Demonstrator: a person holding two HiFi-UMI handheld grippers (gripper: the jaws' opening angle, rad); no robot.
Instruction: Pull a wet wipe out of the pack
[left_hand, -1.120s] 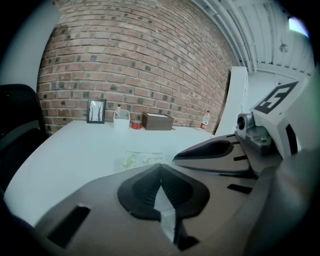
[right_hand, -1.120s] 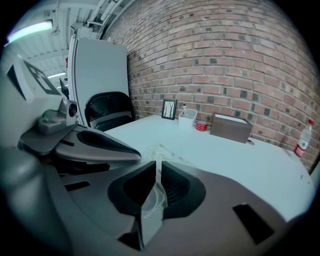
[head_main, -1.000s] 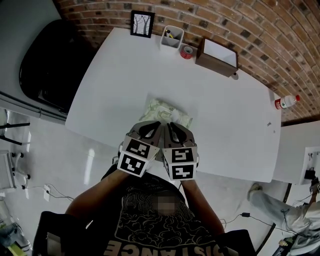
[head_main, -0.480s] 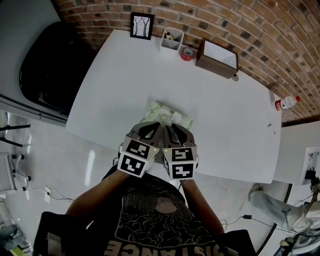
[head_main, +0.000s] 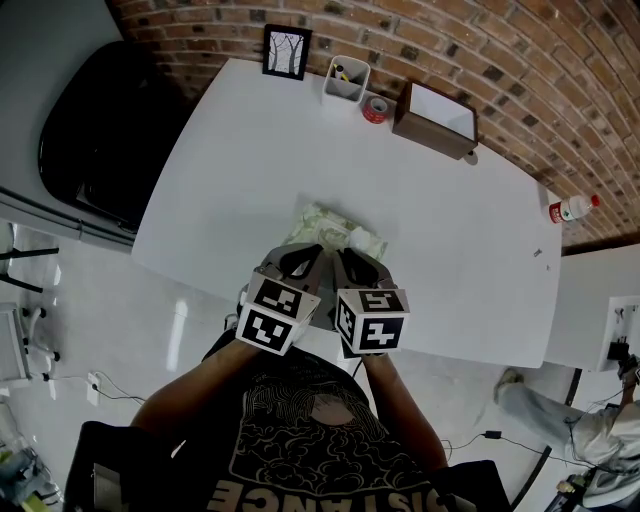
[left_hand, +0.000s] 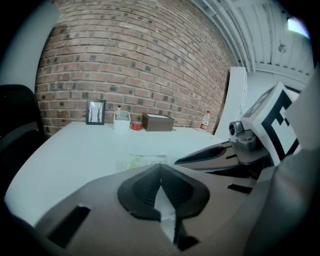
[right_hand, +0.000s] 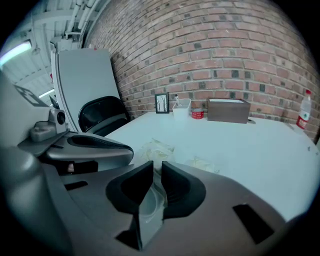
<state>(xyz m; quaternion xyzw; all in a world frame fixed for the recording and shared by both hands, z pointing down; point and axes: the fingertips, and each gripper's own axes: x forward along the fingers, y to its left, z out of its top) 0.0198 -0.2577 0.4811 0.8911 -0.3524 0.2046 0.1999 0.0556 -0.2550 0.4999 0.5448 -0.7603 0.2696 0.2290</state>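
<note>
Holding 2 tools side by side over the near edge of the bench (head_main: 450, 220), marker cubes facing up. Pressing the left tool (left_hand: 160, 169) closed, jaws meeting at the tips, only white showing in the gap behind them. Holding the right tool (right_hand: 156, 169) narrow, jaws standing a thin slit apart, a pale grey blur showing through the slit, too vague for naming. Pointing both tools at the pack of wipes (head_main: 328, 226), lying flat on the bench close to its near edge, just beyond the jaw tips; contact not showing clearly. Sitting against the pack, on the side toward the bench's right end, a white tuft (head_main: 358, 237). Standing along the far edge of the bench, left to right: a picture frame (head_main: 285, 48), a white holder (head_main: 345, 78), a red tape roll (head_main: 374, 106) and a brown box (head_main: 435, 118). Standing just off the bench's far right corner, a bottle (head_main: 572, 207). Sitting off the bench's left end, a black chair (head_main: 110, 130).
</note>
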